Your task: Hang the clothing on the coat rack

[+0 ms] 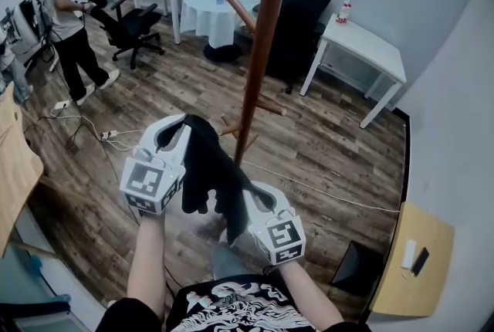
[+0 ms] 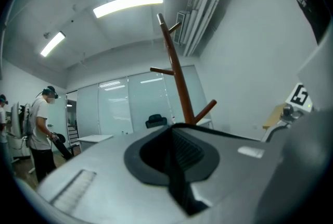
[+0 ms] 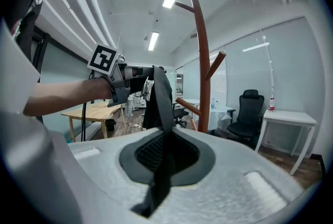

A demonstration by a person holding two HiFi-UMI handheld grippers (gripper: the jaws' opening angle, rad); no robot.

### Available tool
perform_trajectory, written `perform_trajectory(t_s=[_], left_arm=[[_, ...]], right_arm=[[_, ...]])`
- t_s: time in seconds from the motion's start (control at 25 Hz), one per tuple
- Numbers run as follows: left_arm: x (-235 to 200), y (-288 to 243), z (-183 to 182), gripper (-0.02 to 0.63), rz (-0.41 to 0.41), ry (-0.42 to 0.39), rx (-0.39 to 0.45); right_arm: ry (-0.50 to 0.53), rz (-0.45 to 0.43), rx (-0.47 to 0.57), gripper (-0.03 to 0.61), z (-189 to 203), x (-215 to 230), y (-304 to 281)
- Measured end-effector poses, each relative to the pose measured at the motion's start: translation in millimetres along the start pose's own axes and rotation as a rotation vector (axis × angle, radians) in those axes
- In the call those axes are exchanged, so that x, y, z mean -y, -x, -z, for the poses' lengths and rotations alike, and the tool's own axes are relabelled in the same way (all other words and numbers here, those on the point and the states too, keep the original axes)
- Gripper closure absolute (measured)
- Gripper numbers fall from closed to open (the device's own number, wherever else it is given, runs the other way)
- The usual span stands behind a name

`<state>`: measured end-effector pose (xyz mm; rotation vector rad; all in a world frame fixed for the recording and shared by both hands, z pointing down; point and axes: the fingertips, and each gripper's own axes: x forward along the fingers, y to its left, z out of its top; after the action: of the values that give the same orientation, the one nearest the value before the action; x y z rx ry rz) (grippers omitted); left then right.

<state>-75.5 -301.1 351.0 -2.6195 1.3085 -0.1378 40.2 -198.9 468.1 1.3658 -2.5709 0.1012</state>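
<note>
A tall brown wooden coat rack (image 1: 262, 37) with angled pegs stands just beyond my hands; it also rises ahead in the left gripper view (image 2: 177, 82) and the right gripper view (image 3: 203, 61). A black garment (image 1: 210, 172) hangs between both grippers, in front of the rack's lower pole. My left gripper (image 1: 182, 130) is shut on its upper edge, and dark fabric is pinched between the jaws (image 2: 174, 165). My right gripper (image 1: 248, 195) is shut on a lower part; a black strip of the garment (image 3: 160, 113) runs up from its jaws toward the left gripper (image 3: 130, 79).
A person (image 1: 68, 22) stands at the back left beside a black office chair (image 1: 131, 25). Behind the rack are a round white-clothed table (image 1: 220, 6), another black chair (image 1: 305, 22) and a white table (image 1: 363, 45). Cables (image 1: 85, 126) lie on the wood floor. A wooden desk (image 1: 409, 261) is at the right.
</note>
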Motion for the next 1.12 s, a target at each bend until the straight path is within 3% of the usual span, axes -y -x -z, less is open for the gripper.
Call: perform_trajectory(t_s=[0.56,1.12], left_arm=[[-53.4,-31.2,13.1,0.621,-0.008,0.007,0.001],[-57.0,-113.2,57.7,0.621,0.067,0.052,-0.067]], right_arm=[[-0.014,0.023,0.066,0.575,-42.6,23.4,-36.6],[-0.060,0.090,-0.004,0.575,-17.8,94.1,-81.4]])
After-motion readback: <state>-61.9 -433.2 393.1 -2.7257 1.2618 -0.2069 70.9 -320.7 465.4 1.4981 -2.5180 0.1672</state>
